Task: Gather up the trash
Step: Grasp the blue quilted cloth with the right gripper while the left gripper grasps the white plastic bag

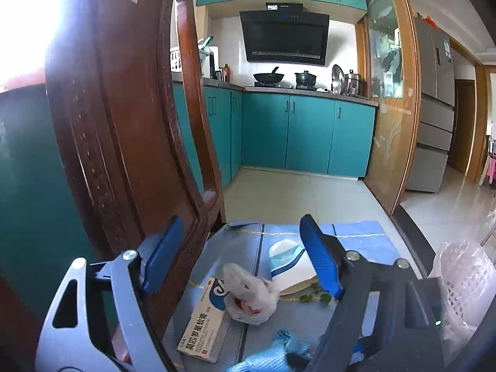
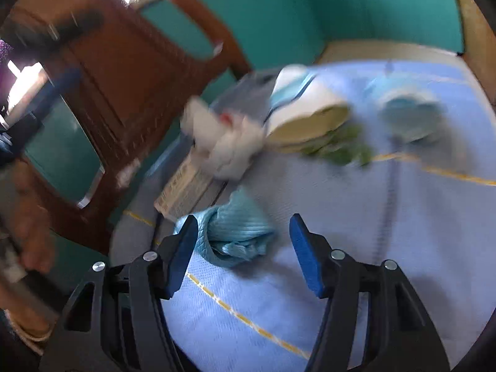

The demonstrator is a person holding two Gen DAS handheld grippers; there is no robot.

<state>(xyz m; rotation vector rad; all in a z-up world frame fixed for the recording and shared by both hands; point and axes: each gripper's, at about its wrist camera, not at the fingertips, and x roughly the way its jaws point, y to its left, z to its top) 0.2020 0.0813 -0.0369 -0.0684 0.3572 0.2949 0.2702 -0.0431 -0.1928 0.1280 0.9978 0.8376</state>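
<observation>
Blue cloth (image 2: 235,235) lies between the right gripper (image 2: 243,252)'s wide-open fingers. The left gripper (image 1: 245,257) is open too, holding nothing, above a white tissue (image 1: 251,294).

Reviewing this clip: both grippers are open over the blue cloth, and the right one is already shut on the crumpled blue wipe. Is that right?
Not quite. The right gripper is open: in the right wrist view its jaws stand apart on either side of the crumpled blue wipe, not shut on it. The left gripper is open too.

The left tool (image 1: 241,257) has a pale grey frame on one side, dark on the other; the right tool (image 2: 245,248) is black. Both carry blue pads and silver screws.
</observation>
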